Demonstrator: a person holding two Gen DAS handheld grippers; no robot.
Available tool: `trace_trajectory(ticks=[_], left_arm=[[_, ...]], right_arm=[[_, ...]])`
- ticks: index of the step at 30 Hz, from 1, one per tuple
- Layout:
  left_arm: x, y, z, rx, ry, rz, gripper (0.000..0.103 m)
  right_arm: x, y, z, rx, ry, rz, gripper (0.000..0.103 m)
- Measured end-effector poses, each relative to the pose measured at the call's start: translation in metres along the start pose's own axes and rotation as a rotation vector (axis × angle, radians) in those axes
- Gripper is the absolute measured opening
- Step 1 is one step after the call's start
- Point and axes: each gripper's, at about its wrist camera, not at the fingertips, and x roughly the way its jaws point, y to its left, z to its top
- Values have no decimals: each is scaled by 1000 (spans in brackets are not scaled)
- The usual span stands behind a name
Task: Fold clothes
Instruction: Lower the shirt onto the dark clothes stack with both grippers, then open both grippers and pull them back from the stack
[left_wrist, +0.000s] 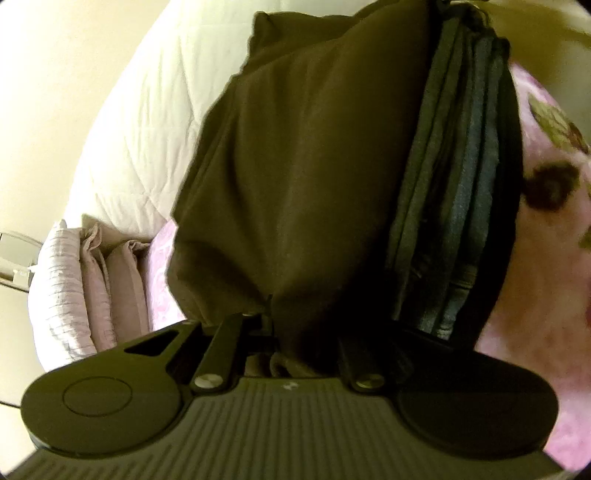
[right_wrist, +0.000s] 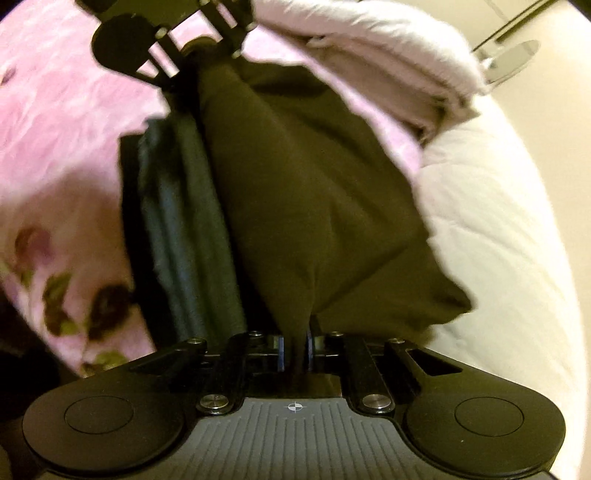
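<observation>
bedroom; floral bedspread (left_wrist: 554, 229), white quilt (left_wrist: 147, 129), pillows (left_wrist: 70, 288)

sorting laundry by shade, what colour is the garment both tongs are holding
Dark olive-brown garment, plain with no pattern; it shows best in the left wrist view.

A pink bedspread (right_wrist: 55, 122) with flower shapes fills the left side of the right wrist view. A puffy white quilt (left_wrist: 140, 122) lies at the upper left of the left wrist view. Pale pillows (left_wrist: 70, 291) are stacked at the lower left. The wall (left_wrist: 33, 74) behind looks cream, in warm yellow light.
</observation>
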Motion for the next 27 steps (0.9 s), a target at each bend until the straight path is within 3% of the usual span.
trace_trajectory(ticks=[4, 10, 14, 18, 20, 22, 27], left_arm=[[3, 3, 0, -11, 5, -1, 7], [7, 9, 0, -27, 13, -2, 9], [-7, 10, -7, -69, 25, -12, 18], [-42, 17, -14, -277, 48, -57, 26], [-58, 20, -20, -386, 61, -79, 41], [-72, 21, -28, -496, 81, -96, 41], [-115, 27, -41, -766, 85, -142, 43]], right_arm=[[-14, -9, 1, 48, -23, -18, 9], [8, 0, 1, -7, 21, 13, 11], [3, 4, 0, -26, 33, -3, 23], [-9, 14, -2, 12, 62, -49, 37], [-20, 13, -3, 96, 78, -38, 48], [-32, 11, -3, 213, 86, -2, 68], [-65, 8, 1, 520, 67, 68, 71]])
